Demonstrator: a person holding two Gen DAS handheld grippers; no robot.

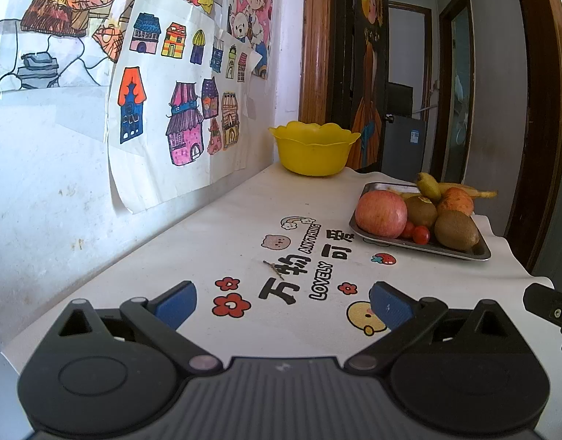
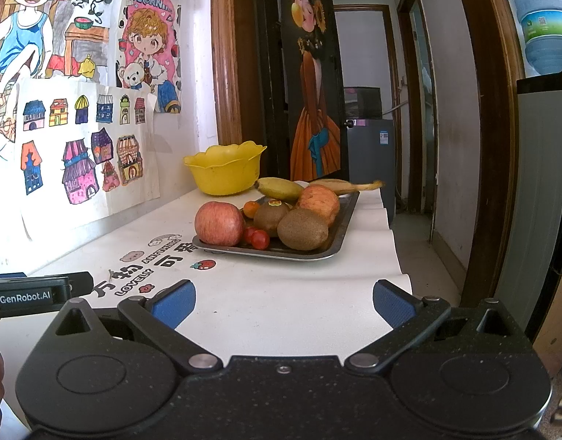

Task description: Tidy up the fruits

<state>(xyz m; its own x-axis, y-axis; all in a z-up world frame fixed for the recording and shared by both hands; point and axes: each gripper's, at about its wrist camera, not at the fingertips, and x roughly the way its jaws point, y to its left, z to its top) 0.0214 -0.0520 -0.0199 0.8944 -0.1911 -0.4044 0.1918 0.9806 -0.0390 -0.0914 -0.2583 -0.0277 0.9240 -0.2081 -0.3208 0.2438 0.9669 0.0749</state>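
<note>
A metal tray (image 1: pixel 464 253) (image 2: pixel 339 234) on the white table holds a red apple (image 1: pixel 380 213) (image 2: pixel 219 223), two kiwis (image 1: pixel 456 230) (image 2: pixel 302 228), cherry tomatoes (image 1: pixel 420 234) (image 2: pixel 259 239), an orange fruit (image 1: pixel 455 200) (image 2: pixel 317 200) and bananas (image 1: pixel 428 185) (image 2: pixel 279 187). A yellow bowl (image 1: pixel 314 146) (image 2: pixel 224 168) stands behind it by the wall; its inside is hidden. My left gripper (image 1: pixel 283 302) hovers open over the printed cloth, well short of the tray. My right gripper (image 2: pixel 283 300) is open too, in front of the tray, nothing between its fingers.
Children's drawings (image 1: pixel 171 84) hang on the wall along the table's left side. The table's right edge (image 2: pixel 394 253) drops to a hallway with a wooden door frame (image 2: pixel 490 146). The left gripper's body (image 2: pixel 31 295) shows at the right wrist view's left edge.
</note>
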